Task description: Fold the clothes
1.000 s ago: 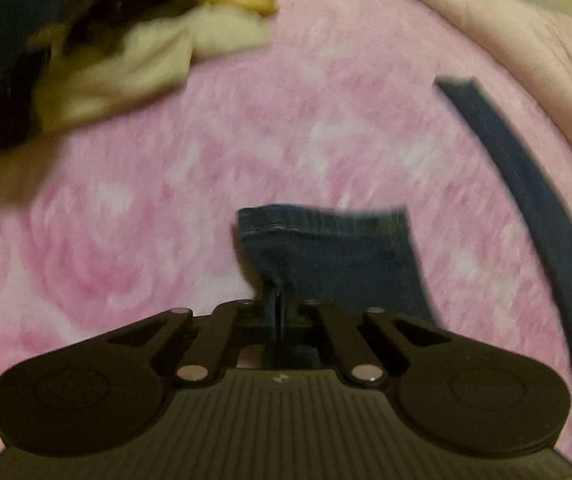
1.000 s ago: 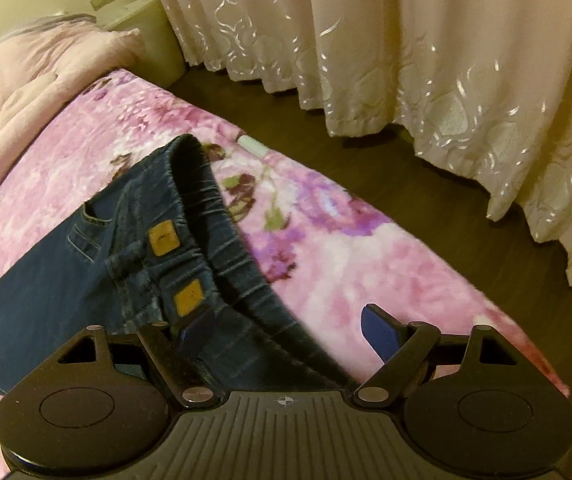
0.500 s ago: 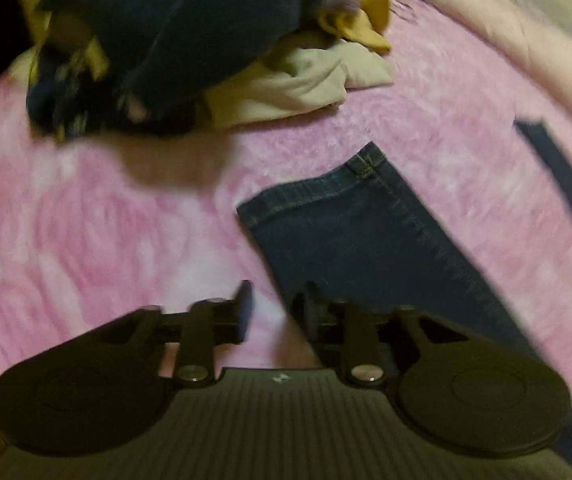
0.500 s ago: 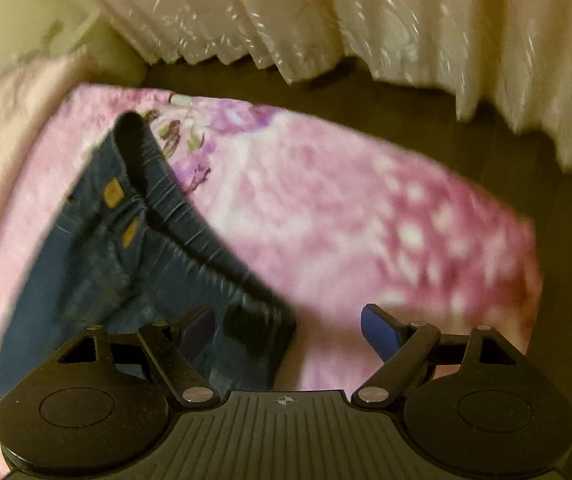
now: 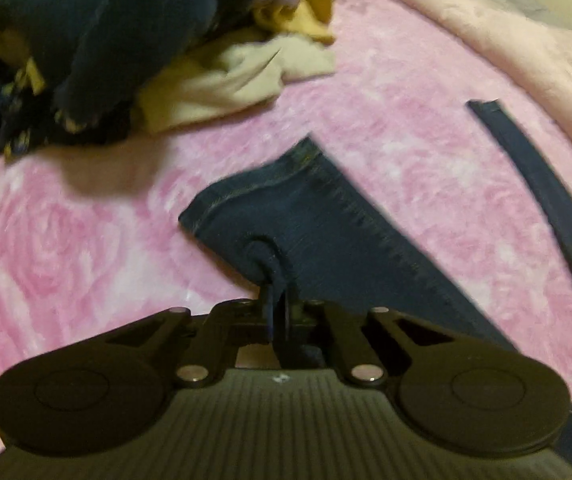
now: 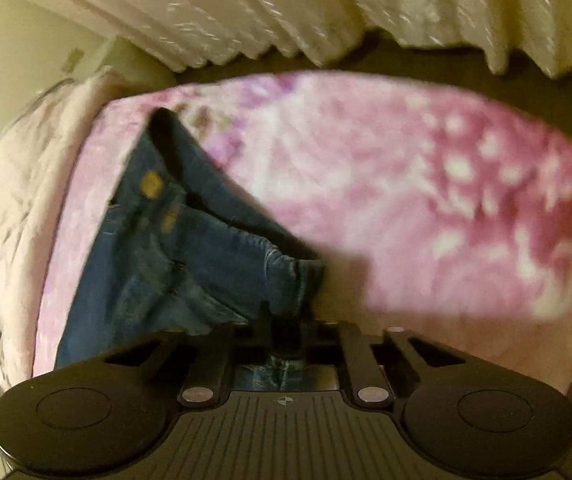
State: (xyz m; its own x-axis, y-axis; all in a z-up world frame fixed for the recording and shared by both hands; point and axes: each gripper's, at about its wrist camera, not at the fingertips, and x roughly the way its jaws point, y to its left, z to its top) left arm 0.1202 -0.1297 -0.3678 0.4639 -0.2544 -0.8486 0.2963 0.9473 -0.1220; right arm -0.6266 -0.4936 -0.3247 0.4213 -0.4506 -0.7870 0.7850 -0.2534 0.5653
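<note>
Dark blue jeans lie spread on a pink floral bedspread [image 5: 86,240]. In the left wrist view a jeans leg [image 5: 325,232] ends in a hem at centre, and my left gripper [image 5: 276,300] is shut on a pinch of denim near that hem. A second strip of the jeans [image 5: 545,200] curves down the right side. In the right wrist view the jeans waistband [image 6: 214,208] with two tan patches runs toward the camera. My right gripper [image 6: 284,320] is shut on the near corner of that waistband.
A heap of other clothes [image 5: 106,40], dark blue, cream and yellow, sits at the far left of the bed. A pale pink quilt [image 5: 505,32] is bunched along one side. Beyond the bed edge hang cream curtains [image 6: 325,8] over a dark floor.
Both grippers were open half a second ago and have closed on the jeans, the left on the leg near the hem, the right on the waistband corner. The right gripper has tipped downward.
</note>
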